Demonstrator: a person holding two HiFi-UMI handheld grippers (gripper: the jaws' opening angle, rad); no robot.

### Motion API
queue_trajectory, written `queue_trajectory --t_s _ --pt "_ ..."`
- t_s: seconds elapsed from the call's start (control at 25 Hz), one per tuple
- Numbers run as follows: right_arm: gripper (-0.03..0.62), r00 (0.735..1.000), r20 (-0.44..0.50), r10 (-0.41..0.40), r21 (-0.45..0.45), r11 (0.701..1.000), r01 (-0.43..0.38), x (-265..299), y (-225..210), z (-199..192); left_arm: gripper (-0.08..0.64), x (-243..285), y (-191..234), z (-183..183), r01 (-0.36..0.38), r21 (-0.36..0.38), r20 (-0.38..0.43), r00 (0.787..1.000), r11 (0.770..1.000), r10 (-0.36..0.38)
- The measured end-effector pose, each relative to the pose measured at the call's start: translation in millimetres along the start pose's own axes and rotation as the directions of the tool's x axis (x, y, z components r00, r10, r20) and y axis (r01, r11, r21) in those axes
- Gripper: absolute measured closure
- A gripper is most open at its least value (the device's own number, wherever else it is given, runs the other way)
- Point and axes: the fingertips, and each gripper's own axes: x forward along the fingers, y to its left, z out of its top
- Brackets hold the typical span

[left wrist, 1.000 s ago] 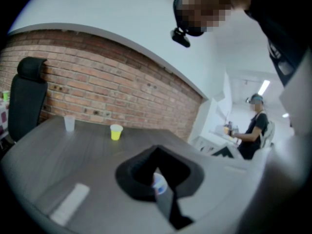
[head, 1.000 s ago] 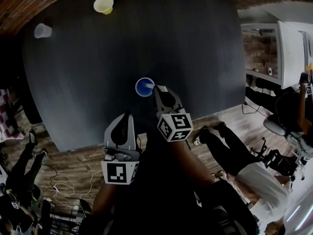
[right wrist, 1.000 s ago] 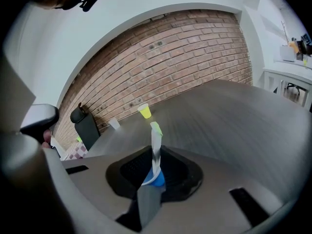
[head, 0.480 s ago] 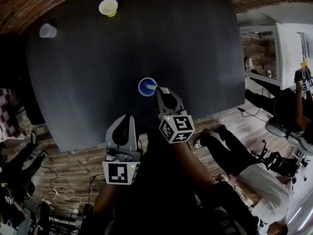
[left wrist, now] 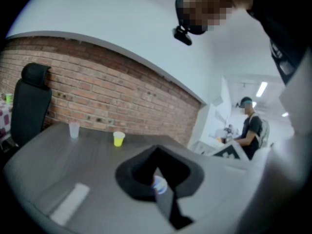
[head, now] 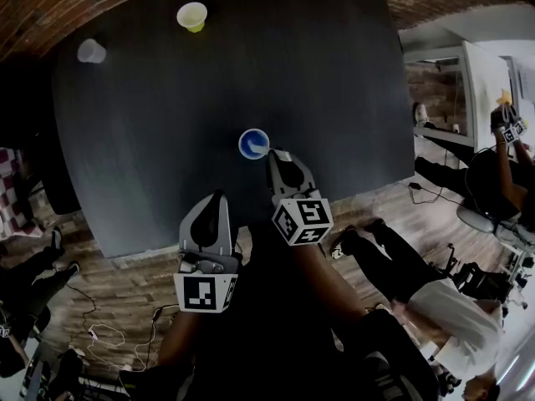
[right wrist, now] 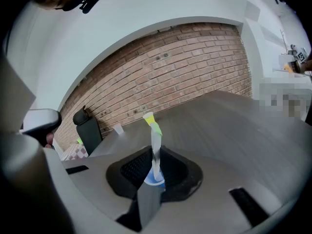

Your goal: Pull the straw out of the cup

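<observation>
Squarely within right tool (right wrist: 155,154), straw (right wrist: 155,133) upright

Upright straw (right wrist: 156,147) — above blue cup (head: 253,144)

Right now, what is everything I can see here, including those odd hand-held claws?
Table: one, dark grey, fills the middle.
Blue cup: one, blue, toward the table's near edge.
Yellow cup: one, yellow, far side.
Clear cup: one, translucent, far left corner.
Straw: one, pale with a yellow-green tip, upright over the blue cup.
Chair: one, black, by the brick wall.
Left gripper: one, grey, short of the blue cup, nothing between its jaws.
Right gripper: one, grey, shut on the straw.
</observation>
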Motion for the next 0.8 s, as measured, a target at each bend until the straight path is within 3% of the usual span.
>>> queue_trajectory --t_s 0.8 --pt "0.547 0.995 0.104 -0.006 -0.034 0.999 0.01 -50.5 21.6 25.9 0.561 -27.1 -13.6 26.0 0.034 0.032 0.072 0.997 0.999 -0.036"
